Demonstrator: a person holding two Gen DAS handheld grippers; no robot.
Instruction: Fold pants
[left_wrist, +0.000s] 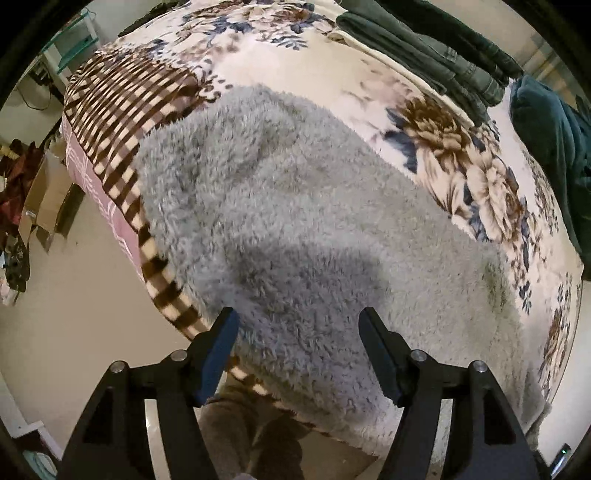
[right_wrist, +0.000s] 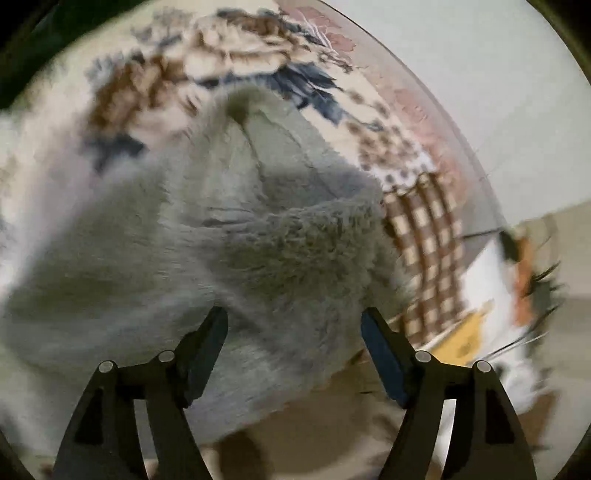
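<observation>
Left wrist view. Your left hand-held gripper (left_wrist: 297, 325) hangs with its jaws wide apart and nothing between them, just above the near edge of the grey fleece pants (left_wrist: 295, 221). The pants lie spread on the bed, over a floral blanket (left_wrist: 461, 155) with a brown checked border (left_wrist: 122, 122). The near part of the pants reaches the bed's edge, probably so that you can reach a hem or waistband from where you stand. Folded dark green clothes (left_wrist: 443, 55) and a teal garment (left_wrist: 554, 129) sit at the far side, well apart from the pants; they do not block the fold. A cardboard box (left_wrist: 44, 199) stands on the floor beside the bed.

Right wrist view (blurred). Your right hand-held gripper (right_wrist: 293, 321) is likewise wide and empty, close over the pants (right_wrist: 221, 240), where one layer appears raised in a thick fold. The checked border (right_wrist: 424, 251) lies just beside that fold. Papers or packaging (right_wrist: 498, 295) on the floor are too smeared to identify.
</observation>
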